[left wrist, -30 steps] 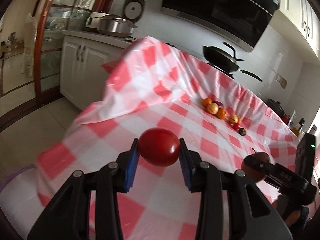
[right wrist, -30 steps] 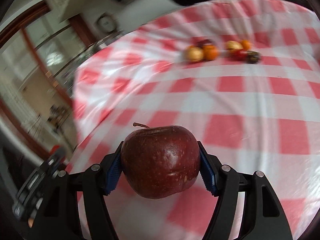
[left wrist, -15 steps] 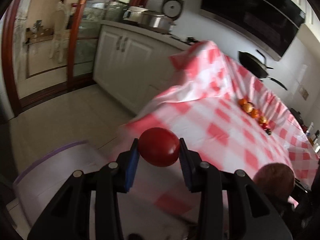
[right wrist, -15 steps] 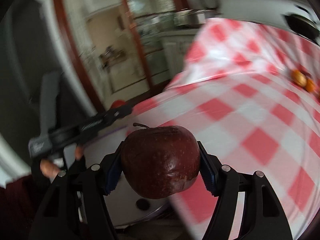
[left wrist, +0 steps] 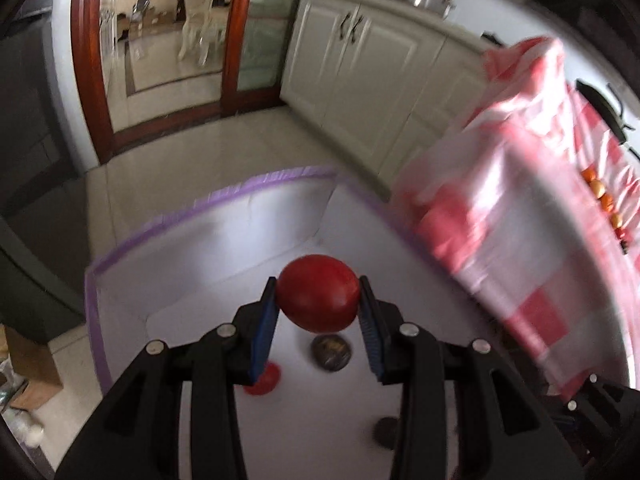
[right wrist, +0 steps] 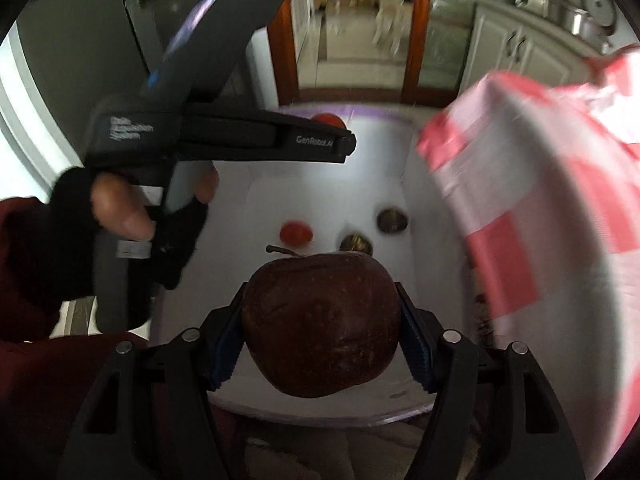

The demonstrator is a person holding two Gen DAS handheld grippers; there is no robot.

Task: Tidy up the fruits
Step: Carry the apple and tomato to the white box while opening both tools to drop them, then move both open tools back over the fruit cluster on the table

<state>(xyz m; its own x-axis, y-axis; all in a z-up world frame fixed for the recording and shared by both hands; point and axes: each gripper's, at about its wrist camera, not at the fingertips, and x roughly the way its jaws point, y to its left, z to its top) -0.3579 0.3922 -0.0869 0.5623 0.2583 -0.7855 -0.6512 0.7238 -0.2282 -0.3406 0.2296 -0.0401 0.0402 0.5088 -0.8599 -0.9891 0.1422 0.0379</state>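
Observation:
My left gripper (left wrist: 318, 310) is shut on a red tomato (left wrist: 318, 292) and holds it above a white bin with a purple rim (left wrist: 208, 204). My right gripper (right wrist: 320, 340) is shut on a dark red apple (right wrist: 320, 320) above the same bin (right wrist: 420, 216). On the bin floor lie a small red fruit (left wrist: 264, 380) (right wrist: 295, 233) and two dark round fruits (left wrist: 331, 350) (right wrist: 392, 220). The left gripper's body (right wrist: 224, 136) crosses the right wrist view, the tomato (right wrist: 328, 119) just showing behind it.
The table with a red-and-white checked cloth (left wrist: 540, 240) stands right of the bin, with several orange fruits (left wrist: 600, 196) in a row far back. White cabinets (left wrist: 360, 72) and a tiled floor (left wrist: 224, 160) lie beyond. A cardboard box (left wrist: 24, 364) sits at the left.
Both grippers have swung left off the table, with their fruits still held, and now hang over the white bin on the floor.

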